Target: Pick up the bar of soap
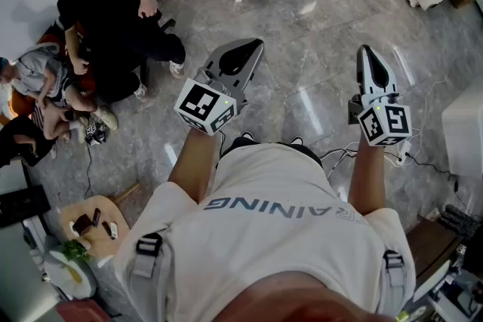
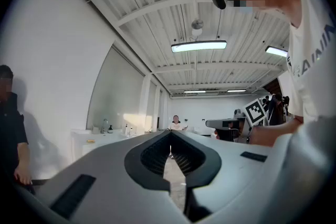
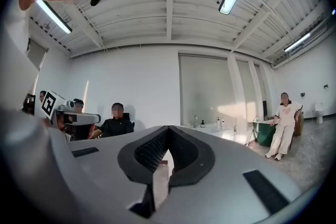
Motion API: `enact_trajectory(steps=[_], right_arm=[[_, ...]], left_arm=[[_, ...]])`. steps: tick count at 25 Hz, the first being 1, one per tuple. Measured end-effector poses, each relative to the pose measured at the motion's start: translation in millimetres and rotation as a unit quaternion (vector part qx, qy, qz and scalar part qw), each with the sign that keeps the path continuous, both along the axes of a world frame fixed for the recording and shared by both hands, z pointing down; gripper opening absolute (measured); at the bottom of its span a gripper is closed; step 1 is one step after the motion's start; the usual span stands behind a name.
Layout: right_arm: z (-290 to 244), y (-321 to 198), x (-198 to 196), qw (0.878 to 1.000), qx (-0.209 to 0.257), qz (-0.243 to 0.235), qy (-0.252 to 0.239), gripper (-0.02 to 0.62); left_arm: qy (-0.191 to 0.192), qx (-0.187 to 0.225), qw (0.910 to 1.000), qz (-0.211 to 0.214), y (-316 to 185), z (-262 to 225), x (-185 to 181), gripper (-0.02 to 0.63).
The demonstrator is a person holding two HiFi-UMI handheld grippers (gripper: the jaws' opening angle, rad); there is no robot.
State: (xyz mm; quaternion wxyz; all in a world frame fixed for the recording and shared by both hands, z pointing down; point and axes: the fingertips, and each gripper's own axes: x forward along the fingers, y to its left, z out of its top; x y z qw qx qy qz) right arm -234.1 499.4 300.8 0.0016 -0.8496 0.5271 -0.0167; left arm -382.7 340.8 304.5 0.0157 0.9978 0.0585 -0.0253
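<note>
Left grey plastic gripper [image 2: 170, 134]: jaws together, empty.
Right grey plastic gripper [image 3: 168, 129]: jaws together, empty.
Bar of soap: not visible.
Procedure: locate it first; spread jaws before reaching.

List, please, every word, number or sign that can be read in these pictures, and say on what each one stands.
"AINING": on the person's white shirt, in the head view; the rest of the word is lost in a fold.
Cubes on the left gripper and the right gripper: only square black-and-white patterns, no letters.
Far bottles: too small to read.
</note>
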Motion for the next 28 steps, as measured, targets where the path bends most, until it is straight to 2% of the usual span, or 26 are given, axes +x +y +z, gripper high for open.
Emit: enact_trajectory(steps=[12, 17, 22, 28], right_arm=[[6, -14, -8, 1.0, -0.011, 0.004, -0.003, 0.008], [2, -14, -4, 0.999, 0.019, 0.026, -0.019, 0.008], [3, -22, -6, 0.999, 0.015, 0.021, -0.019, 0.008], [19, -46, -28, 1.0, -0.001, 0.009, -0.025, 0.008]], left_arm=[[0.002, -0.005, 1.0, 0.002, -18, 3, -10, 0.009], [0.006, -0.008, 0.9999, 0.004, -23, 3, -14, 0.009], [0.011, -0.012, 0.9999, 0.004, -32, 5, -17, 0.009], [0.008, -0.025, 0.9996, 0.008, -52, 15, -35, 0.009]])
